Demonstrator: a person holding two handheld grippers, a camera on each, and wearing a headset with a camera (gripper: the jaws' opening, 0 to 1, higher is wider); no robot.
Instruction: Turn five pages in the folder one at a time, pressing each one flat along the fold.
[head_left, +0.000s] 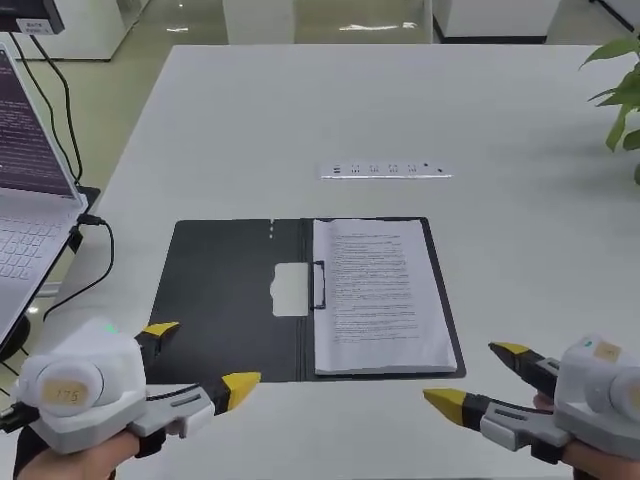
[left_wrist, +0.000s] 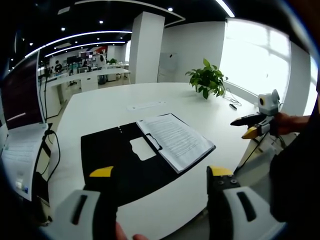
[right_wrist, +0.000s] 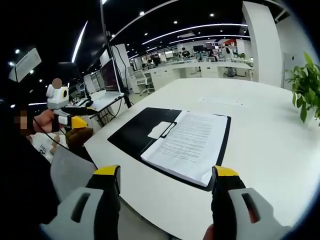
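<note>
A black folder (head_left: 230, 300) lies open on the white table, with a stack of printed pages (head_left: 380, 295) on its right half and a small white label (head_left: 291, 289) by the clip at the fold. In the left gripper view the folder (left_wrist: 120, 155) and pages (left_wrist: 175, 140) lie ahead. From the right gripper view the pages (right_wrist: 190, 140) sit just beyond the jaws. My left gripper (head_left: 200, 362) hovers open at the folder's near left corner. My right gripper (head_left: 478, 377) is open too, just off the near right corner, with nothing in either.
An open laptop (head_left: 25, 200) with a black cable (head_left: 85, 260) stands at the table's left edge. A white power strip (head_left: 385, 170) lies beyond the folder. A potted plant (head_left: 620, 100) is at the far right. The table's near edge runs just under both grippers.
</note>
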